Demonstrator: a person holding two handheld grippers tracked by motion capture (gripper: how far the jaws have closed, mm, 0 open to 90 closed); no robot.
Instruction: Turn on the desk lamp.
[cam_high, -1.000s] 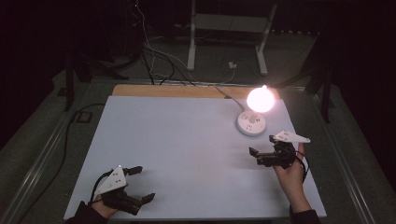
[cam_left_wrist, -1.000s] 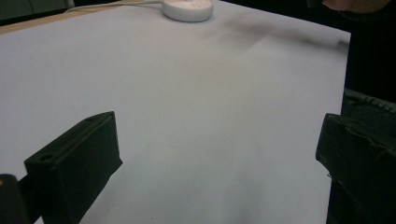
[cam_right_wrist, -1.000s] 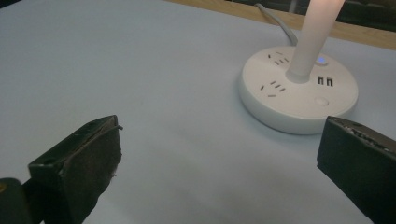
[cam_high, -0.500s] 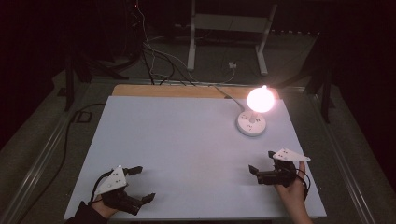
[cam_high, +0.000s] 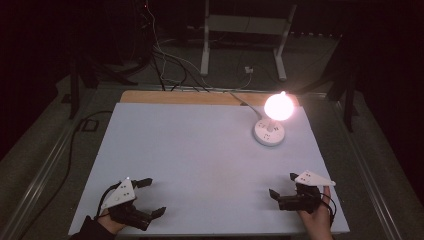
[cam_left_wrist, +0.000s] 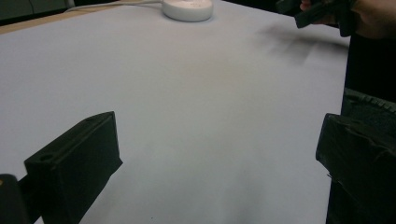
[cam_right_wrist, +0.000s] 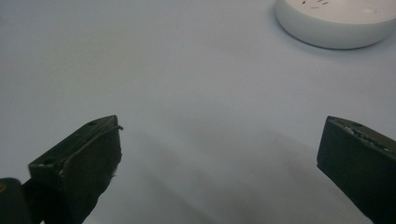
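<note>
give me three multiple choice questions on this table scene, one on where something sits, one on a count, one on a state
1. Where does the round white lamp base sit on the table?
A. far right part
B. near left corner
C. dead centre

2. How many grippers are over the table?
A. one
B. two
C. three

3. How is the lamp bulb?
A. dark
B. lying broken
C. lit and glowing

Answers:
1. A, the high view shows the base toward the far right, beyond the right gripper.
2. B, the left gripper and the right gripper are both at the near edge.
3. C, the bulb shines bright pink-white above the base.
</note>
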